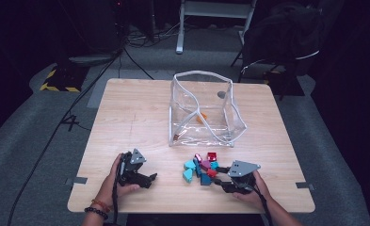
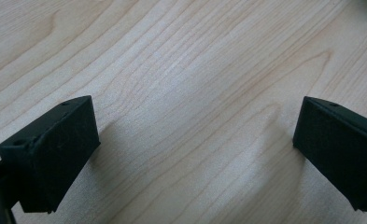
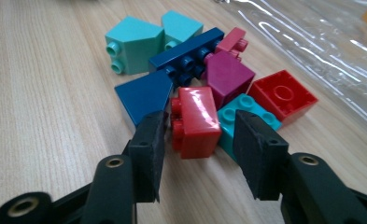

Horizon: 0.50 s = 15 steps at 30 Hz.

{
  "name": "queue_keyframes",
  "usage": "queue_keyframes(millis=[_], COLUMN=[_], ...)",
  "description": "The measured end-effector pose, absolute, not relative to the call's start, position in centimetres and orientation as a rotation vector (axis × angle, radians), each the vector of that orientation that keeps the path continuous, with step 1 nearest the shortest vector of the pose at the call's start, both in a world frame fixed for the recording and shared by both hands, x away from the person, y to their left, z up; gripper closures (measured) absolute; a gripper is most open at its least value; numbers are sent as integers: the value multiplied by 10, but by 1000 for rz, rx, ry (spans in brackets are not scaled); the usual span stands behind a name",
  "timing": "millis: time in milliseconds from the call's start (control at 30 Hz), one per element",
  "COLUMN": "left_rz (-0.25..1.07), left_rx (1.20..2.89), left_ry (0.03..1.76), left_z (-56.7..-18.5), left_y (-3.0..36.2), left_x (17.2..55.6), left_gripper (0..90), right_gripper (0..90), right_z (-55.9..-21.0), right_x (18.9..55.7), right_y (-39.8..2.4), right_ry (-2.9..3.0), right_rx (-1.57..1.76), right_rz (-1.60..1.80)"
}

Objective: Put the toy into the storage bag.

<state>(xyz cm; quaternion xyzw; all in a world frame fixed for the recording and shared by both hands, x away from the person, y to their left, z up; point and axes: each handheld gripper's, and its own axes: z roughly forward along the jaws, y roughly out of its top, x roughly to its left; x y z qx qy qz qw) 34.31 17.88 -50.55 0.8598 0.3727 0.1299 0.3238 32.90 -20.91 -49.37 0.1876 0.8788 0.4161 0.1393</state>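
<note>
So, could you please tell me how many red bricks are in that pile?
2: a glossy red brick between the right gripper jaws, and a square red brick at the pile's right edge. Others may be hidden underneath.

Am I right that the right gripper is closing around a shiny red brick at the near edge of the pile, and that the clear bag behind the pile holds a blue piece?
Not quite. The piece in the clear bag is orange, not blue, as the high view shows. The rest stands: the right gripper has its jaws around the shiny red brick at the near edge of the pile.
</note>
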Motion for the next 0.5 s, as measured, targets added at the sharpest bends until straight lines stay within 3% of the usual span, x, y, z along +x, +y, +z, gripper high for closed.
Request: queue_keyframes(millis=[233, 500], left_rz=[341, 340], left_rx=[2255, 2256], left_ry=[978, 978], left_z=[-506, -505], left_y=[179, 179], left_x=[343, 343], left_gripper=[5, 5], right_gripper=[675, 681], right_z=[-503, -501], right_x=[331, 330], right_y=[-204, -209], right_ry=[2555, 2544], right_rx=[538, 551], right_rz=[1168, 1172])
